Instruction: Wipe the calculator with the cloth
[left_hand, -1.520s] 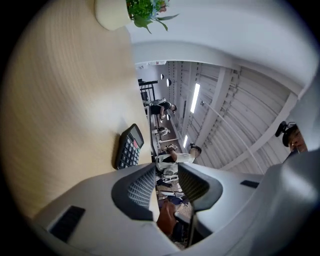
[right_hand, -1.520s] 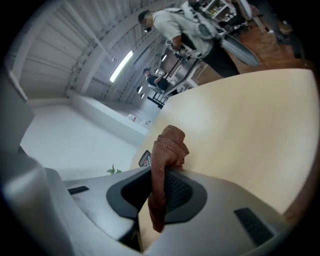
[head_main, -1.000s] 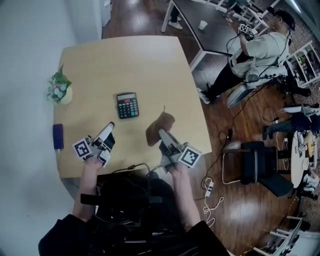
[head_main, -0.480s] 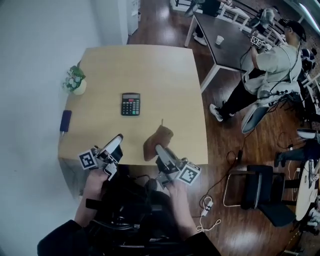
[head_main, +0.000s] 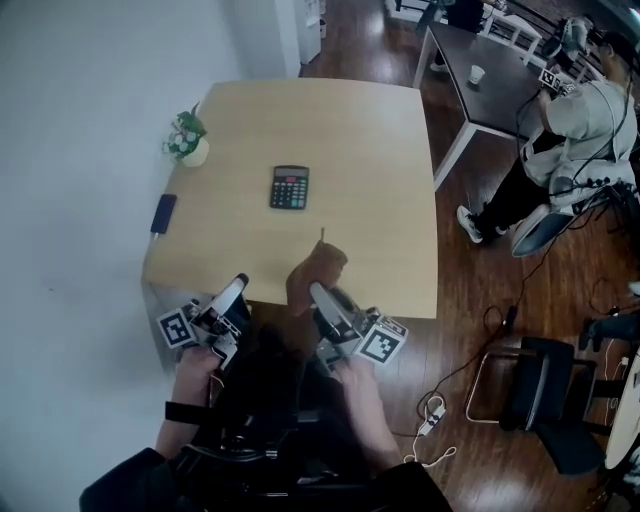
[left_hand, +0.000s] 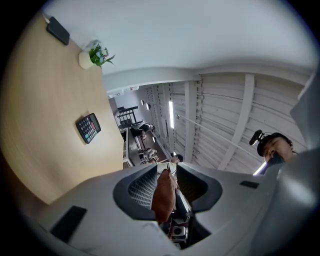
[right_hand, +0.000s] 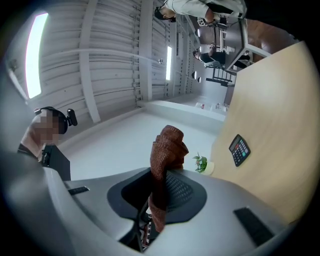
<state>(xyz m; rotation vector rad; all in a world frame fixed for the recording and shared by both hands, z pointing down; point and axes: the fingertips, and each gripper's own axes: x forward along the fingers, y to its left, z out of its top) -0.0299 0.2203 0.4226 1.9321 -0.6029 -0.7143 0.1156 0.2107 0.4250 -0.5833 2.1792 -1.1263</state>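
Calculator (head_main: 289, 187) is found flat near the middle of the surface (head_main: 380, 200), long axis running away from the person. Cloth (head_main: 318, 268) is pinched upright in the right claw (head_main: 318, 296) at the near edge. The calculator lies well ahead, slightly left. Left claw (head_main: 236, 290) is parted narrowly, nothing in it. The right claw is judged nearer.
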